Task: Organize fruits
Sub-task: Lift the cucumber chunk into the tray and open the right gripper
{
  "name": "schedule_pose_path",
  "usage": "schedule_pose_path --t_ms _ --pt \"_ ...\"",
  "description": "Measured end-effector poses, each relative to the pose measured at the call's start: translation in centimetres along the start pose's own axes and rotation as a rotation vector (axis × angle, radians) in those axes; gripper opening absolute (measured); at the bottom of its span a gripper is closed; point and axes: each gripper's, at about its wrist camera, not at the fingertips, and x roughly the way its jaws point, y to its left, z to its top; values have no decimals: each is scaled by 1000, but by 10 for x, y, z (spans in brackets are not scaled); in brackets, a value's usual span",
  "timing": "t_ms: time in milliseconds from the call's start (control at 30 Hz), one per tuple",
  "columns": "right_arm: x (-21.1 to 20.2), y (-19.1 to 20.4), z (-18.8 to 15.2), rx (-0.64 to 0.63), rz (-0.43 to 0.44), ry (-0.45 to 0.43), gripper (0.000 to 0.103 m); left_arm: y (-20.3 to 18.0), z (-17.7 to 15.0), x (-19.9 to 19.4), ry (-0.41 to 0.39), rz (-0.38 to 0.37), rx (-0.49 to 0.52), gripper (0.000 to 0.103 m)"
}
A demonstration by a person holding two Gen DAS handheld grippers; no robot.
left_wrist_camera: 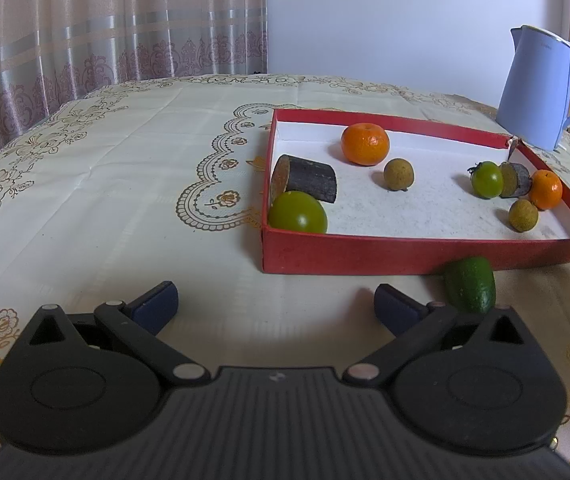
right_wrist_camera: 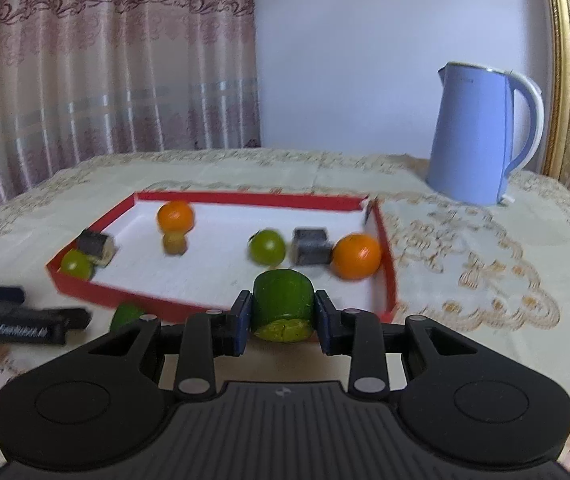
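A red tray [left_wrist_camera: 405,256] with a white floor holds two oranges [left_wrist_camera: 365,144], two green tomatoes [left_wrist_camera: 297,212], two brown longans [left_wrist_camera: 399,174] and two dark sugarcane pieces [left_wrist_camera: 305,180]. A green cucumber piece [left_wrist_camera: 471,290] lies on the cloth just outside the tray's near wall, beside my left gripper's right finger. My left gripper [left_wrist_camera: 275,306] is open and empty, low over the cloth in front of the tray. My right gripper [right_wrist_camera: 283,318] is shut on another green cucumber piece [right_wrist_camera: 283,304], held above the tray's [right_wrist_camera: 165,308] near wall. The left gripper also shows in the right wrist view [right_wrist_camera: 25,316].
A light blue kettle [left_wrist_camera: 545,88] stands behind the tray's far right corner, also in the right wrist view [right_wrist_camera: 481,136]. A patterned cream tablecloth [left_wrist_camera: 125,168] covers the table. A curtain [left_wrist_camera: 85,40] hangs behind at the left.
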Motion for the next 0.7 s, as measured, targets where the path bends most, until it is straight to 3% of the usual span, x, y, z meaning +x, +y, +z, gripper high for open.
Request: schedule_pose_path --t_ms 700 --pt "64 -17 19 0 -43 85 32 0 0 0 0 0 0 103"
